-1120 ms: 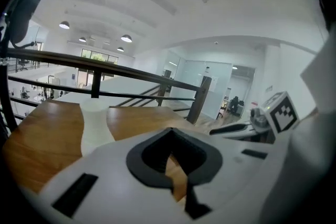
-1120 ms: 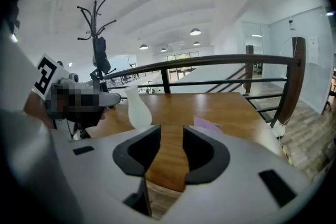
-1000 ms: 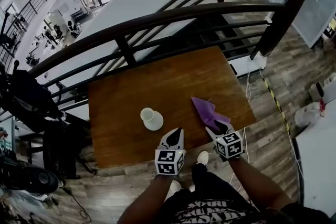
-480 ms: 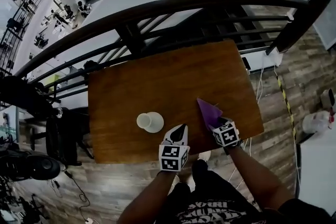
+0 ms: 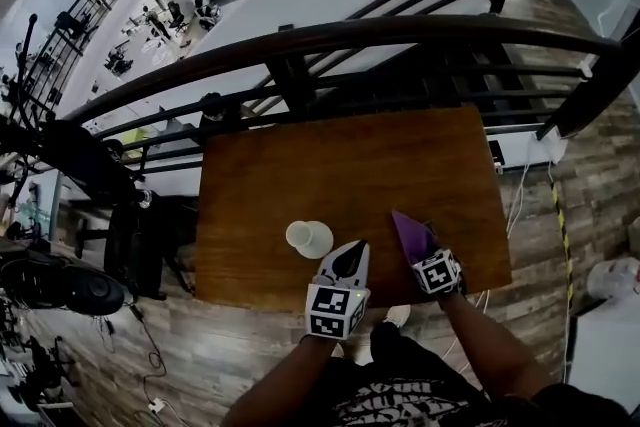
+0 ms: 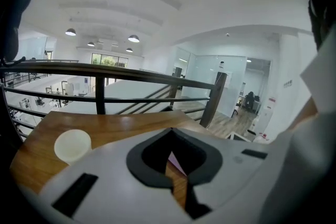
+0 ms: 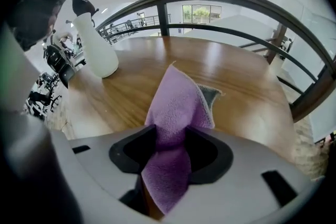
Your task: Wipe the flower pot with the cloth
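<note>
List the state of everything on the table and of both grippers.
flower pot, upright on the table, untouched
cloth, lying on the table, near end bunched up
right gripper, jaws closing, pinching the cloth
left gripper, shut, empty

No word, number or brand can be read anywhere in this scene. The marker cube at the left and the marker cube at the right carry black-and-white square code patterns only, with no letters or figures among them. White print on the person's dark shirt runs along the bottom edge of the head view, cut off and too blurred to make out, and distant wall signs in the hall are too small to tell.
</note>
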Demonstrator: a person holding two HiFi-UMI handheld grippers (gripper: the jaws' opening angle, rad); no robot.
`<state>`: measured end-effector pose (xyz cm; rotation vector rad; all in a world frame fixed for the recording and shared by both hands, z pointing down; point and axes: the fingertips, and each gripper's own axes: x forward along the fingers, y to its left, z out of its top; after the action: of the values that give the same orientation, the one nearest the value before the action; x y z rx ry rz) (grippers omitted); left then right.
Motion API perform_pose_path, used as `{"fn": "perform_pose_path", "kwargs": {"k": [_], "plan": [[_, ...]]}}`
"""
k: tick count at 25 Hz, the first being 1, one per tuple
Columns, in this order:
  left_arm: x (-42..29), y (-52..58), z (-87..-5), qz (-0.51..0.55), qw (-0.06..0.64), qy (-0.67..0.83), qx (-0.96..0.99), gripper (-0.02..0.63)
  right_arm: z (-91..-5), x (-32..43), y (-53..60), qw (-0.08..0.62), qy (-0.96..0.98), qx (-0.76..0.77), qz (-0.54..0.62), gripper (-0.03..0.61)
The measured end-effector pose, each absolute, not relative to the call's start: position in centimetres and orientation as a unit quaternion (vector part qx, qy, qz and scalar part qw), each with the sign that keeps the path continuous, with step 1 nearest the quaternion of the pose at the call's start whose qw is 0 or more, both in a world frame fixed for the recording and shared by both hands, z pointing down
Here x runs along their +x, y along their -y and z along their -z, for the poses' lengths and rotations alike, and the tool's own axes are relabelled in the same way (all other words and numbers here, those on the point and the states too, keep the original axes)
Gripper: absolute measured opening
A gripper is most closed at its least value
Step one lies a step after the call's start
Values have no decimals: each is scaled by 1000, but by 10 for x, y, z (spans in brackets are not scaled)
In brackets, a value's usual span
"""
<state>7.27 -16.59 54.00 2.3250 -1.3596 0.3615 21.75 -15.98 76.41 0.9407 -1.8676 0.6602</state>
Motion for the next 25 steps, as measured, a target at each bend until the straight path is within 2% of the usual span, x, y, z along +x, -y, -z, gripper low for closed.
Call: {"fn": "perform_pose_path", "kwargs": {"k": [3,5,13,19,25], "plan": [[66,167,-530,-125,206,502,831,0,-767,214,155,459,760,369,-275,129],[60,167,-524,-123,207,510,826,0,-769,209,150,457,761,356,-291,114],[54,154,-508,-130,200,527,815,0,-753,220,158,431,773,359,-295,107],[44,147,-502,-132,196,547,803,0,-723,223,176,372,795,375,-298,107],[35,144,-488,-124,179,556,802,0,-675,195,194,307,832,363,-285,107]]}}
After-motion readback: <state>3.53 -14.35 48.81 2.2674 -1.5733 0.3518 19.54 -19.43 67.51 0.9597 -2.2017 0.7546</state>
